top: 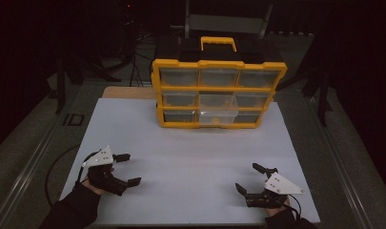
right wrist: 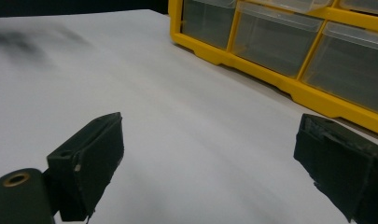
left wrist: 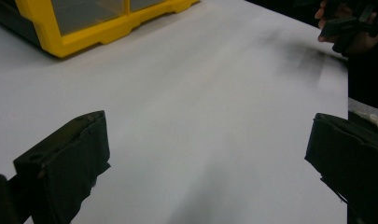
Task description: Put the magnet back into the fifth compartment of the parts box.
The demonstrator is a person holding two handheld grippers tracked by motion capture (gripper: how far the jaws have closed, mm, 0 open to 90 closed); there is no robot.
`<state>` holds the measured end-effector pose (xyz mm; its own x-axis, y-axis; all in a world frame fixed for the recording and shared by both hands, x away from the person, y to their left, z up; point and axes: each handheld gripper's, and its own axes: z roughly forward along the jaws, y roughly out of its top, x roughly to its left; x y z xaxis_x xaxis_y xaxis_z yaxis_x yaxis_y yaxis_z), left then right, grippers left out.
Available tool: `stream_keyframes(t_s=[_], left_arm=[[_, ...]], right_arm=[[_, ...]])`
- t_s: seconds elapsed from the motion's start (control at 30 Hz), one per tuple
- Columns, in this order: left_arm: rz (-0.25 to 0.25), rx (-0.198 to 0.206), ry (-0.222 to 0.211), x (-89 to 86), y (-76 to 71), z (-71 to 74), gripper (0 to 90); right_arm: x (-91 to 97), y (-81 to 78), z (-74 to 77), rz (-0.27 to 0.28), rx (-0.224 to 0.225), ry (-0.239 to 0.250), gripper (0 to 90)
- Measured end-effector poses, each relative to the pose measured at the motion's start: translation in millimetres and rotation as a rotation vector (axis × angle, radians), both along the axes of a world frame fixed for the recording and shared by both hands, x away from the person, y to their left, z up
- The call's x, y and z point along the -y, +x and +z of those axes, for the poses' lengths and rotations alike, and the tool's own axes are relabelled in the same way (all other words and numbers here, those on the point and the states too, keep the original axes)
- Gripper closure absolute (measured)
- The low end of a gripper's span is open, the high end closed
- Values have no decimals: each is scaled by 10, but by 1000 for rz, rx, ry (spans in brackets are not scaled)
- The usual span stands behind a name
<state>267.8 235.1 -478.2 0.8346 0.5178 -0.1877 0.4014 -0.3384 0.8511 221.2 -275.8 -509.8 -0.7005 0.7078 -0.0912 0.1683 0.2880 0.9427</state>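
Yellow plastic organiser cabinet (top: 218, 93) w/ three rows of clear drawers and a top carry handle: stands upright at far centre of the white flat surface (top: 190, 157). Bottom-row middle drawer (top: 218, 116) sits slightly pulled out. Left hand-held gripper (top: 125, 169): near-left of surface, jaws spread wide, nothing between them. Right hand-held gripper (top: 252, 177): near-right, jaws likewise spread, empty. Both lie well apart from the cabinet and from each other. Room beyond surface is dark.

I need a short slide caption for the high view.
Two open hand-held tongs, left and right, rest on a white table before a yellow drawer organizer.
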Motion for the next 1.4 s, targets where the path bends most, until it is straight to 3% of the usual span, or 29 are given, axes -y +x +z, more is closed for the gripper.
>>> stream_keyframes(t_s=[0.3, 0.53, 0.77, 0.93, 1.17, 1.3, 1.33, 1.4], left_arm=[[10, 11, -7, -6, -92, -78, 2], [74, 3, -42, -123, -143, -232, 2], [124, 25, -26, -159, -203, -281, 2], [215, 70, 25, -114, -273, -310, 2], [280, 98, 3, -133, -286, -337, 2], [307, 112, 25, -126, -295, -344, 2], [348, 107, 16, -115, -301, -347, 2], [376, 95, 21, -110, -295, -367, 2]], right_arm=[[0, -2, 0, -1, 3, -3, 83], [-5, -3, 0, 0, 0, -3, 83], [-4, -4, 0, 2, 1, -4, 84], [-1, -3, 1, 3, 3, -4, 83], [-3, -5, 1, 6, 4, -5, 84], [-2, -3, 1, 7, 4, -5, 84], [-2, -3, 1, 7, 5, -6, 84], [-3, -6, 4, 6, 5, -3, 84]])
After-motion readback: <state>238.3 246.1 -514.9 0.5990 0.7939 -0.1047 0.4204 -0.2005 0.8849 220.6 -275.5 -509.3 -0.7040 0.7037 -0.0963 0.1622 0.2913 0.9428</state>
